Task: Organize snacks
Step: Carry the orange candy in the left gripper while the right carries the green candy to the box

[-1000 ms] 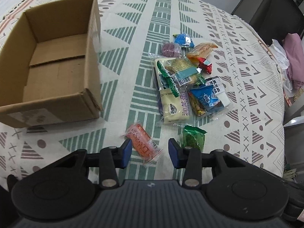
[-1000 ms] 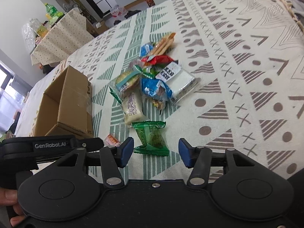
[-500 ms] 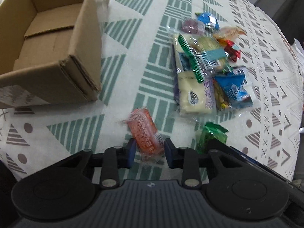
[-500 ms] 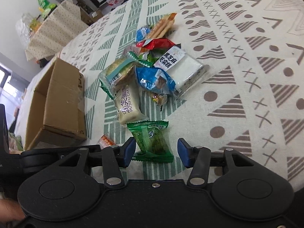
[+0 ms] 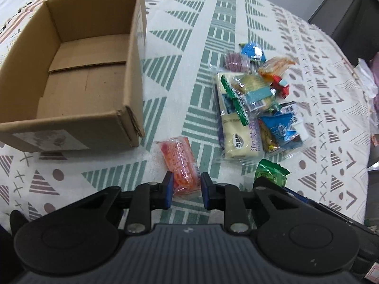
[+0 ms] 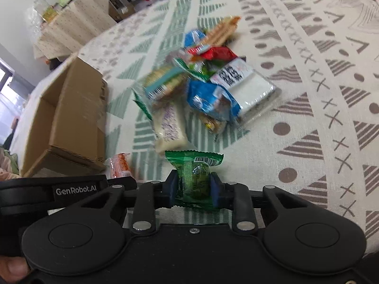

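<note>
Already the right gripper (image 6: pixel 193 189) pinched the green packet (image 6: pixel 194 175), and the left gripper (image 5: pixel 185 190) pinched the orange packet (image 5: pixel 180 165), lengthwise between its pads; the cardboard box (image 5: pixel 71 75) sat up-left, nearer the left one.

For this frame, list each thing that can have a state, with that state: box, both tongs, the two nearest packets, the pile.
cardboard box: open, upright, nothing inside.
left tongs: closed on the orange packet, which lies on the tablecloth.
right tongs: closed on the green packet.
snack pile: sealed packets, overlapping, outside the box.
</note>
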`<state>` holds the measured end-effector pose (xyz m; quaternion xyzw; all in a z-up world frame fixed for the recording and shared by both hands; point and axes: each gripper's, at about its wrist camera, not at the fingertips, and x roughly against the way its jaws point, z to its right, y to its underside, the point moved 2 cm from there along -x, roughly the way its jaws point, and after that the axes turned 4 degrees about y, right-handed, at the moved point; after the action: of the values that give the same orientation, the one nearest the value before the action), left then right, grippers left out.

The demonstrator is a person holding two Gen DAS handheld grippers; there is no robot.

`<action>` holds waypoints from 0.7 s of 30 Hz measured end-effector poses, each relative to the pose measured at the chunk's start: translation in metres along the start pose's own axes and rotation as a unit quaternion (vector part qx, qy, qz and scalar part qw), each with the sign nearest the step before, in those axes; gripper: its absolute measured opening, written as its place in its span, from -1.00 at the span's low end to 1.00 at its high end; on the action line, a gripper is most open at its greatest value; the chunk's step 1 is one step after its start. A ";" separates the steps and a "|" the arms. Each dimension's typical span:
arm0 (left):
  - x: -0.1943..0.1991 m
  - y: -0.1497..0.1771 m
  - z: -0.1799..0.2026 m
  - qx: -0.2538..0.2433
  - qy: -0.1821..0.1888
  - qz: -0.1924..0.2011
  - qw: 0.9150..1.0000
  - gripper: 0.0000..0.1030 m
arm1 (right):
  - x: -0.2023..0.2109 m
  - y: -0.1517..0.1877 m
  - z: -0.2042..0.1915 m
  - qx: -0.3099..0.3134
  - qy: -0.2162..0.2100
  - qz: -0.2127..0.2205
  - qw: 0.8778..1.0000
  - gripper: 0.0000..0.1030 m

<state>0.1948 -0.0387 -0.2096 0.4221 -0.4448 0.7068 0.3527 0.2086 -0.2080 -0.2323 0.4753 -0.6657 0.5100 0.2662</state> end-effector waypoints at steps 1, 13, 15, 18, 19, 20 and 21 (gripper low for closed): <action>0.004 0.000 -0.001 -0.001 0.003 0.004 1.000 -0.56 | 0.004 0.000 -0.001 0.000 0.000 0.004 1.000 -0.47; 0.059 -0.008 -0.018 0.006 0.026 0.052 0.998 -0.56 | 0.041 -0.010 -0.028 -0.009 0.003 0.059 0.998 -0.47; 0.068 -0.009 -0.023 0.011 0.032 0.056 0.998 -0.56 | 0.047 -0.012 -0.035 -0.006 0.003 0.067 0.998 -0.47; 0.083 -0.011 -0.028 0.016 0.040 0.064 0.997 -0.56 | 0.056 -0.016 -0.046 0.000 0.001 0.074 0.997 -0.47; 0.088 -0.012 -0.031 0.018 0.044 0.066 0.997 -0.56 | 0.058 -0.017 -0.050 0.001 0.000 0.076 0.997 -0.47; 0.092 -0.013 -0.033 0.020 0.047 0.068 0.996 -0.57 | 0.061 -0.018 -0.054 0.002 -0.001 0.079 0.997 -0.47; 0.097 -0.014 -0.035 0.022 0.048 0.071 0.996 -0.57 | 0.064 -0.019 -0.057 0.003 -0.003 0.080 0.997 -0.47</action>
<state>0.1593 0.0109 -0.1253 0.3626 -0.4400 0.7594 0.3133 0.1928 -0.1781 -0.1512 0.4226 -0.7012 0.5300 0.2208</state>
